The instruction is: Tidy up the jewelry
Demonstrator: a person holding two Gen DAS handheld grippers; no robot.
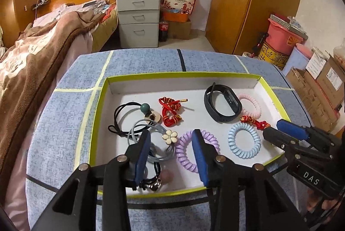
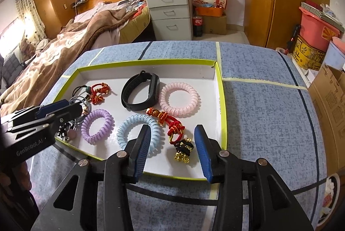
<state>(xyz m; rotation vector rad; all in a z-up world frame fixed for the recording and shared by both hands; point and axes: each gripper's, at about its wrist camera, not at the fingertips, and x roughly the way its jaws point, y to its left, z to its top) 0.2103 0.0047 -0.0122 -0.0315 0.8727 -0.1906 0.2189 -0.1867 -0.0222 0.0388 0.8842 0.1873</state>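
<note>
Jewelry all lies in the green-rimmed tray [image 2: 223, 114]; both the left hand-held gripper [image 1: 171, 152] and right hand-held gripper [image 2: 171, 149] gape empty. Sorting looks nearly finished; next, withdraw or regrasp the bell charm [image 2: 183, 150], lower centre.

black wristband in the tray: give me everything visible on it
The black wristband is a closed loop, apparently matte rubber or silicone, with a thicker oblong section on one side and a thin strap tail sticking up at the far end. It lies in the far half of the white tray. Its right side meets or slightly overlaps the pink coil hair tie; the red and gold knotted cord ends right by its near edge, contact unclear. Neither tongs is near it.
</note>
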